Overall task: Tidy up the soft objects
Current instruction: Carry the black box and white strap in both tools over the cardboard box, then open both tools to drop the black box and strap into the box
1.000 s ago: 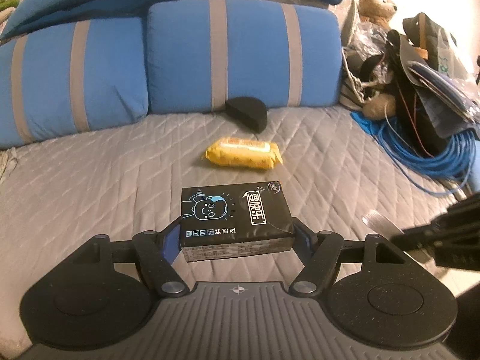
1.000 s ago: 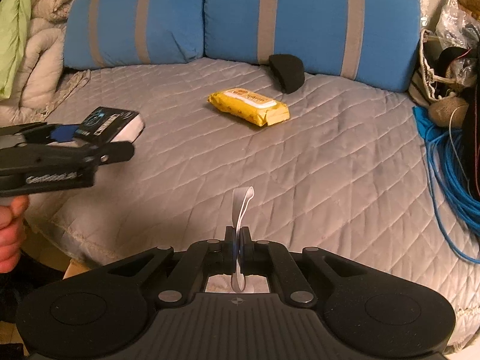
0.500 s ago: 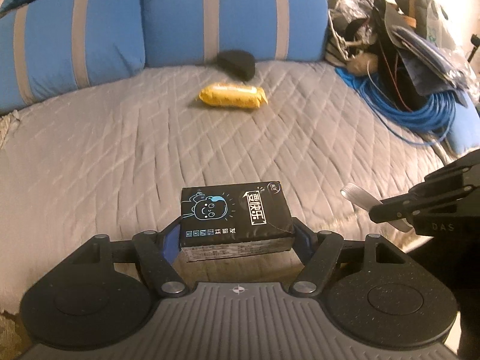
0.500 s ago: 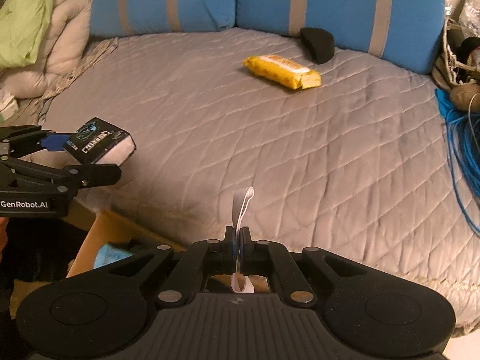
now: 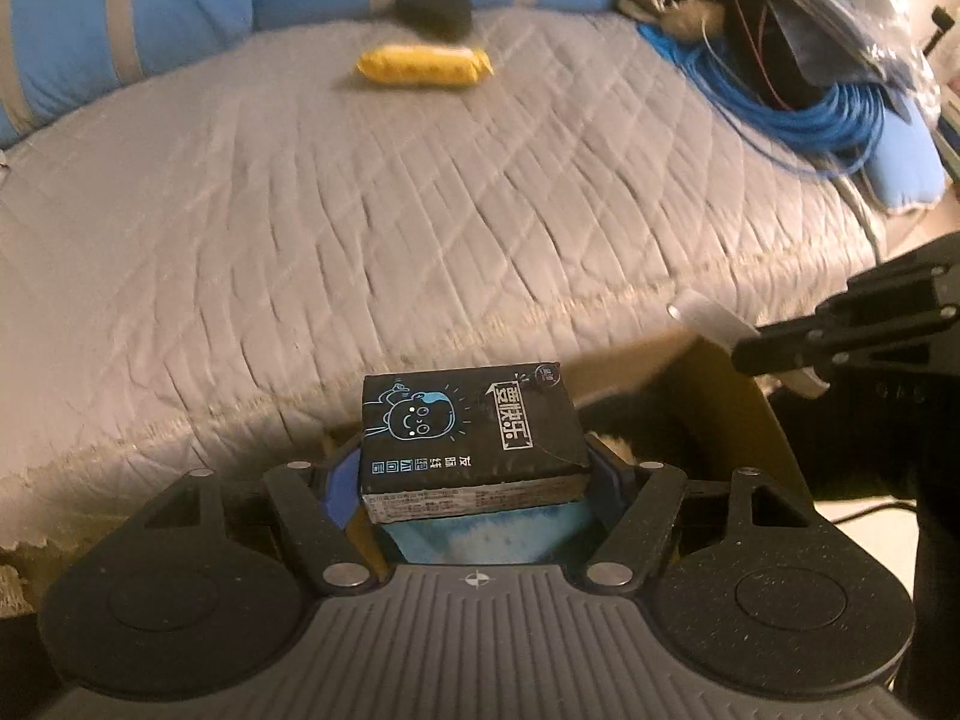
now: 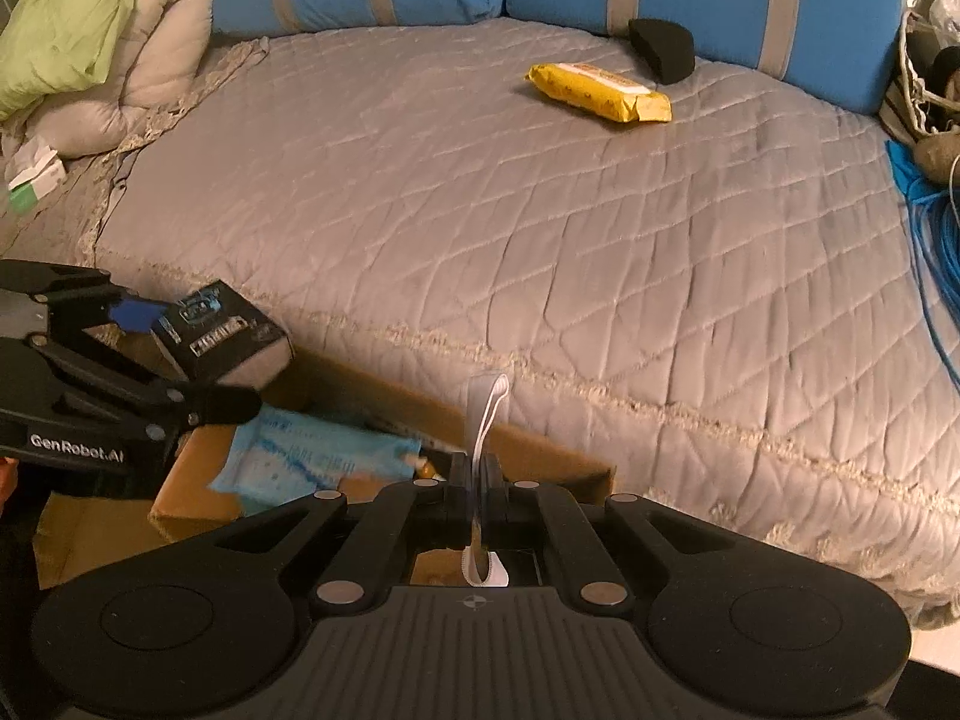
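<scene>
At the bed's near edge, the left gripper (image 6: 198,360) held a black tissue pack (image 6: 225,336) between its fingers above a cardboard box (image 6: 372,396) already holding a pale blue pack (image 6: 312,456). The black pack's long axis lay across the fingers, printed face up. Farther right, the right gripper (image 6: 478,474) was pinched on a thin white strip (image 6: 487,405), and a yellow wipes pack (image 6: 600,91) lay unsorted on the bed (image 6: 540,240).

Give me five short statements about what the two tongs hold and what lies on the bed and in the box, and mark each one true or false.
1. The left tongs grip a black tissue pack. True.
2. The right tongs stand open and empty. False: they are shut on a thin white strip.
3. A yellow packet lies on the grey quilt. True.
4. The yellow packet lies inside the cardboard box. False: it is on the quilt.
5. The box holds a light blue pack. True.
</scene>
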`<state>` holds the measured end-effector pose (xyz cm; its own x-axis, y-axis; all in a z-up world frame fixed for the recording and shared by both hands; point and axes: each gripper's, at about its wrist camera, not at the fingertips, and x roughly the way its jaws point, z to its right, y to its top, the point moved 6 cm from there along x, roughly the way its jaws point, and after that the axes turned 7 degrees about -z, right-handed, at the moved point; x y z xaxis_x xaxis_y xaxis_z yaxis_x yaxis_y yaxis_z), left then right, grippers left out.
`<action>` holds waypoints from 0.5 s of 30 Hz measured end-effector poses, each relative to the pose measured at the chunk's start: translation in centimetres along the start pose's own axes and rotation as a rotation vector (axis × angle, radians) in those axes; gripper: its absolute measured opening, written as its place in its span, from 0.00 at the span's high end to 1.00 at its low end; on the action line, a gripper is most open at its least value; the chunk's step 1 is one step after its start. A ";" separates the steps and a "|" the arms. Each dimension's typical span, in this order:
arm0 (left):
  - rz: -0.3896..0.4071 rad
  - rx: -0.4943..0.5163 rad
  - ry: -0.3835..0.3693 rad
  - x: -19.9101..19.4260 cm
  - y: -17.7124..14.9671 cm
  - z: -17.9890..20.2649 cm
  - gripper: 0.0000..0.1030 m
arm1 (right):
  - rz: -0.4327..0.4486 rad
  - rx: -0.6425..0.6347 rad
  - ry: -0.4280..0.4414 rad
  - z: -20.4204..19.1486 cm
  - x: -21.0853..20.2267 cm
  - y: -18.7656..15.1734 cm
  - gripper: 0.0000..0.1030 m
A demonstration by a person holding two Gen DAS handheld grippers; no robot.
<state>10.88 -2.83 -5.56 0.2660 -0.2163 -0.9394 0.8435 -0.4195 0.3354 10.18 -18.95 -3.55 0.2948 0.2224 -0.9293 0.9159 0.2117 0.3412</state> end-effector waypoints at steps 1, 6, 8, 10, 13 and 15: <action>-0.009 0.000 -0.004 0.1 -0.2 0.1 0.31 | -0.003 0.003 0.003 0.0 0.0 -0.3 0.95; -0.061 -0.008 -0.051 0.8 -0.7 0.3 0.29 | -0.011 0.016 0.004 0.0 -0.2 -1.2 0.95; -0.072 -0.024 -0.071 1.0 -0.8 0.2 0.28 | -0.012 0.017 0.003 0.0 -0.2 -1.5 0.95; -0.068 -0.037 -0.074 0.9 -0.8 0.1 0.19 | -0.013 0.018 0.004 -0.2 -0.2 -1.7 0.95; -0.066 -0.050 -0.085 0.8 -0.9 0.0 0.14 | -0.015 0.016 0.004 -0.3 -0.2 -1.8 0.95; -0.069 -0.056 -0.080 0.8 -1.0 0.0 0.14 | -0.017 0.011 0.003 -0.4 -0.1 -1.9 0.95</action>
<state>10.23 -2.55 -6.62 0.1699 -0.2587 -0.9509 0.8841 -0.3862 0.2631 8.33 -18.97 -4.02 0.2783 0.2219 -0.9345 0.9238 0.2047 0.3237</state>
